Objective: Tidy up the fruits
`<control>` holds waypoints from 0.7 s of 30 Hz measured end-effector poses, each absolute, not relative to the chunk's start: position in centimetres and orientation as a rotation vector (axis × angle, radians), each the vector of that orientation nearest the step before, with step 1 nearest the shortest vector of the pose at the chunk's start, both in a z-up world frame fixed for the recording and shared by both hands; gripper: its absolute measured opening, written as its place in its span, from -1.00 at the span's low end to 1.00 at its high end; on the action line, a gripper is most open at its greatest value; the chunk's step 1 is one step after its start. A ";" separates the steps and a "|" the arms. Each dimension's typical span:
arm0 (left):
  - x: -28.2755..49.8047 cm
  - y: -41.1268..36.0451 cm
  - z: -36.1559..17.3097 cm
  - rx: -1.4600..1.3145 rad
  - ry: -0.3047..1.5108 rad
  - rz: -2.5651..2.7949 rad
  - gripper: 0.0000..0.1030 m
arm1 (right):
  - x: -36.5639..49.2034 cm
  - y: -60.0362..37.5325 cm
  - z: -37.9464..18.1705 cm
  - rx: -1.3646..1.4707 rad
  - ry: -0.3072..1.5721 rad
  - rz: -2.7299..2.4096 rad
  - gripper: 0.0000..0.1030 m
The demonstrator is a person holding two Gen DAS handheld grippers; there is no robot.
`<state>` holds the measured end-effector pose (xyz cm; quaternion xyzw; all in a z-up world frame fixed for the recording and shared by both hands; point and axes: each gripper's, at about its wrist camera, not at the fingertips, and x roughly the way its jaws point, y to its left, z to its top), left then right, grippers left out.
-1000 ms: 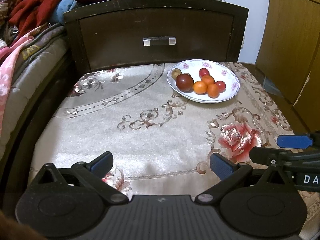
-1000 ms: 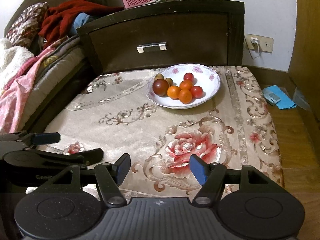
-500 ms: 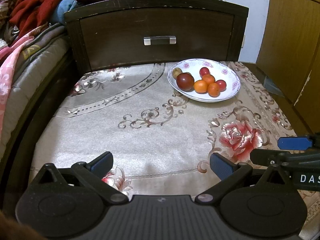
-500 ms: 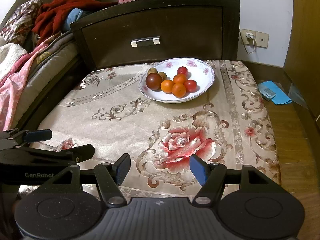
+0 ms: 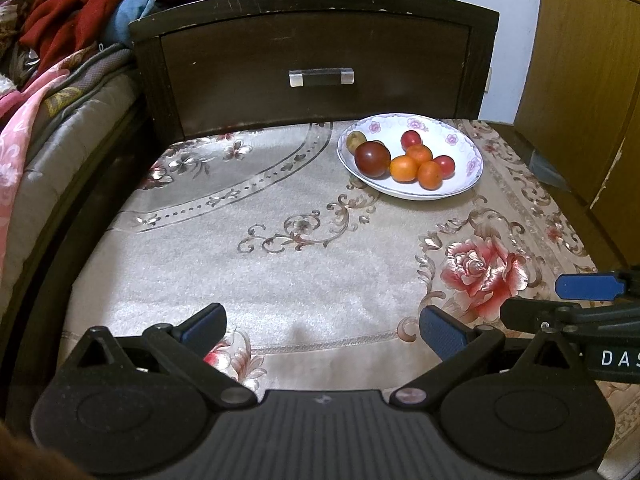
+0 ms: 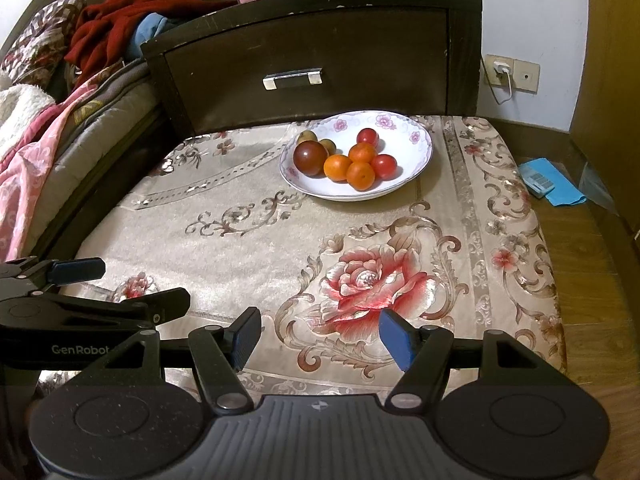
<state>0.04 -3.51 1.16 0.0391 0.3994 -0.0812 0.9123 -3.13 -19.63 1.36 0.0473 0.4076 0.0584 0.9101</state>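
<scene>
Two grippers, your left gripper (image 5: 322,330) and right gripper (image 6: 318,338), hover with jaws released and empty, well short of the bowl (image 6: 416,152) holding the fruits (image 6: 344,160) beside the dark drawer (image 6: 308,60).

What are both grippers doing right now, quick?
Left gripper: open, holding nothing.
Right gripper: open, holding nothing.

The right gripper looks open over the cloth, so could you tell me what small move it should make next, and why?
Probably ease the right gripper forward toward the bowl. Its jaws are open and empty, well short of the fruit, and the nearest orange fruit sits at the bowl's front, unobstructed.
</scene>
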 end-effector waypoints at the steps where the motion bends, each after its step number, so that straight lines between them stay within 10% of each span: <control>1: 0.0 -3.5 1.1 0.082 0.822 -0.166 1.00 | -3.1 -19.6 1.3 0.097 0.841 0.121 0.17; 21: -0.1 -3.6 1.1 0.096 0.815 -0.165 1.00 | -3.2 -19.4 0.9 0.103 0.847 0.123 0.18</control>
